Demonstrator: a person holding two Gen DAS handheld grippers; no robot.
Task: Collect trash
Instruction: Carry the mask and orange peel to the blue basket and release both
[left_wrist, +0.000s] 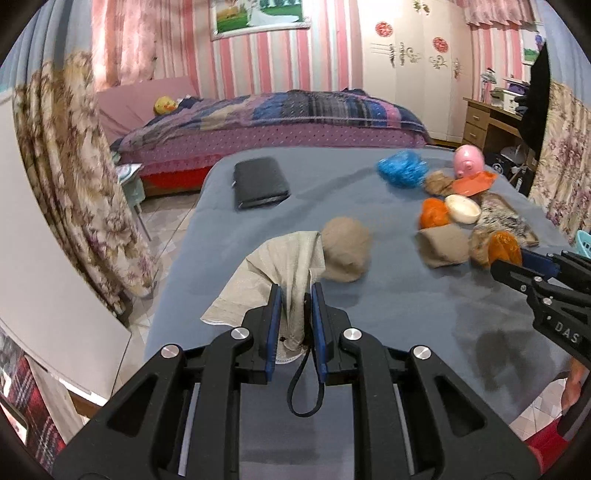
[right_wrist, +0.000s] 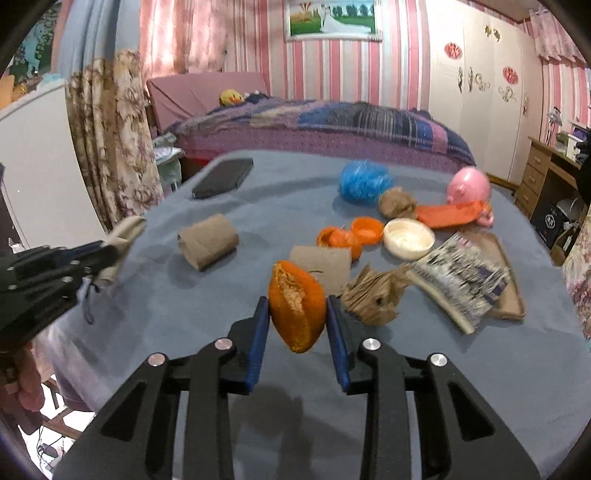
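Observation:
My left gripper (left_wrist: 295, 290) is shut on a beige cloth bag (left_wrist: 284, 266) and holds it above the left part of the blue-covered table (left_wrist: 332, 184). The bag droops over the fingers. My right gripper (right_wrist: 297, 306) is shut on a piece of orange peel (right_wrist: 297, 306) and holds it above the table. It also shows at the right edge of the left wrist view (left_wrist: 517, 266). More trash lies ahead: other orange peels (right_wrist: 347, 234), brown paper wads (right_wrist: 371, 293), a cardboard roll (right_wrist: 207, 240) and a blue plastic wad (right_wrist: 364, 181).
A black wallet (left_wrist: 260, 182) lies at the table's far left. A pink piggy bank (right_wrist: 469, 186), an orange packet (right_wrist: 448, 214), a cream bowl (right_wrist: 408, 238) and a patterned wrapper (right_wrist: 465, 280) sit to the right. A bed (left_wrist: 280, 118) stands behind. A curtain (left_wrist: 74, 166) hangs on the left.

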